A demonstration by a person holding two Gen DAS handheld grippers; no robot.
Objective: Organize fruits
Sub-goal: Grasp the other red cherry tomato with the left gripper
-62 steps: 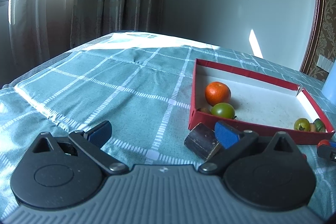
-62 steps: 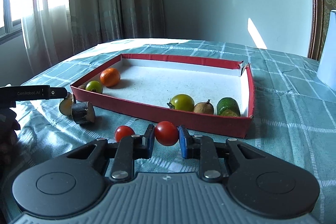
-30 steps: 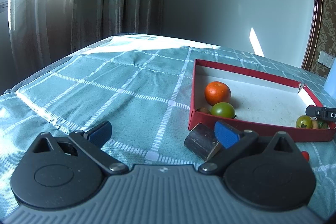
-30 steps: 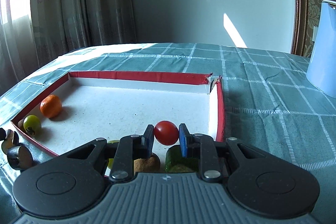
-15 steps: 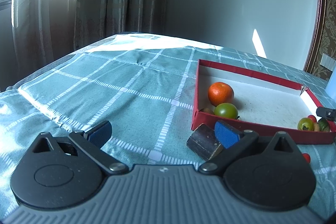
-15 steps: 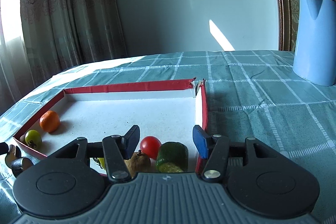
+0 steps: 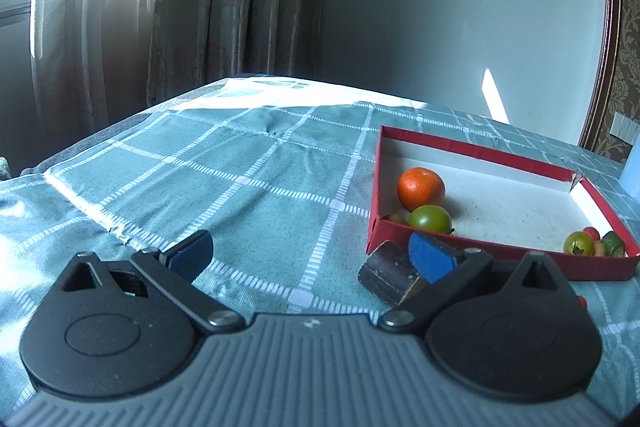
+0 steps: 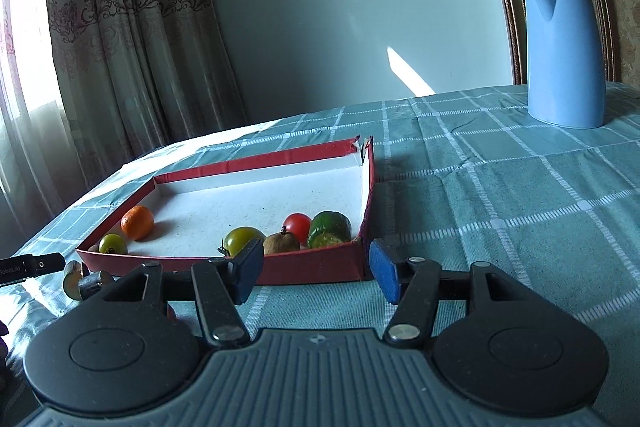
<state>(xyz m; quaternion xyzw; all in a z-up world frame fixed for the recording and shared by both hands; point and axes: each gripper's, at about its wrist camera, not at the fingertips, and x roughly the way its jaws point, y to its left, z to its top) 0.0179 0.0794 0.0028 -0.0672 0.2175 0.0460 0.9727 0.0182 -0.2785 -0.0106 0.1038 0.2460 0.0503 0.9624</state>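
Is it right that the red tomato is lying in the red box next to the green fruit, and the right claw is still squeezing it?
Not quite. The red tomato lies in the red box beside the green fruit, but the right claw is open and empty, its jaws having just been opening. The right wrist view shows it.

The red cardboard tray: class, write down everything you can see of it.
The shallow red cardboard tray is rectangular, with low red walls and a speckled white floor; its far right corner is torn open. It lies flat on the teal checked tablecloth. Inside, an orange and a small green tomato sit at the left end; a green tomato, a brown fruit, a red tomato and a green fruit cluster near the right corner. Nothing grips it.
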